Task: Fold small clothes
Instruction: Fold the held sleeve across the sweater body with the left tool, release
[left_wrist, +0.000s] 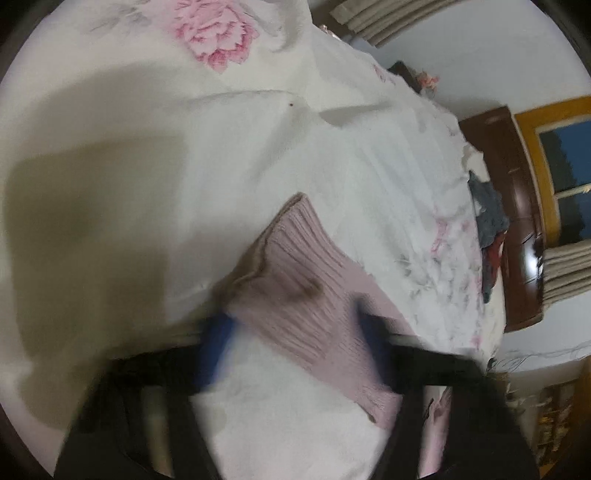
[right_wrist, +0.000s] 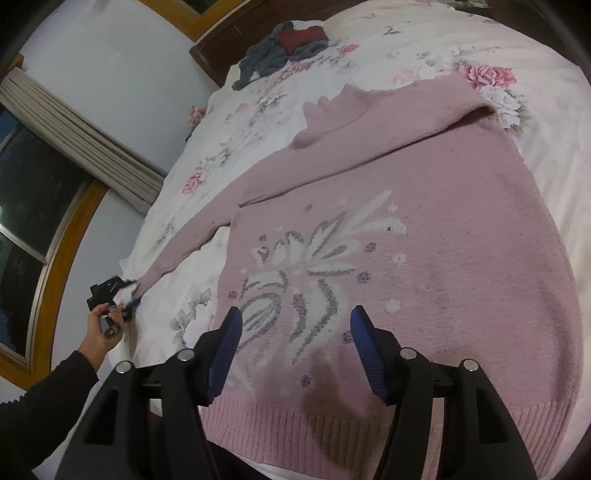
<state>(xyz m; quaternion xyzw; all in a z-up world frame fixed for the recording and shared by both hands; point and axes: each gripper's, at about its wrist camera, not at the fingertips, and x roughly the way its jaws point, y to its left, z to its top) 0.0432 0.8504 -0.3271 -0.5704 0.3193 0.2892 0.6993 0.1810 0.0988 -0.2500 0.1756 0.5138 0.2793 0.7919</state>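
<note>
Covering almost all of both views is a white bedsheet (right_wrist: 480, 44) with pink flowers. On it lies a big pink sweater (right_wrist: 461, 229), spread flat with a white and grey leaf picture on its front. Its ribbed bottom edge is at 6 o'clock in the right wrist view. One sleeve is folded across the chest, and the other sleeve (right_wrist: 184, 247) reaches out toward 9 o'clock. A pile of grey and red clothes (right_wrist: 284, 48) sits far off near 12 o'clock.

The right gripper (right_wrist: 295, 350) hangs over the sweater's lower front with its blue fingers wide apart, holding nothing. The left gripper (left_wrist: 295, 332) is at the cuff (left_wrist: 295, 258) of the long sleeve; its fingers are spread on each side of the cuff. A hand (right_wrist: 99, 328) holds its handle.
</note>
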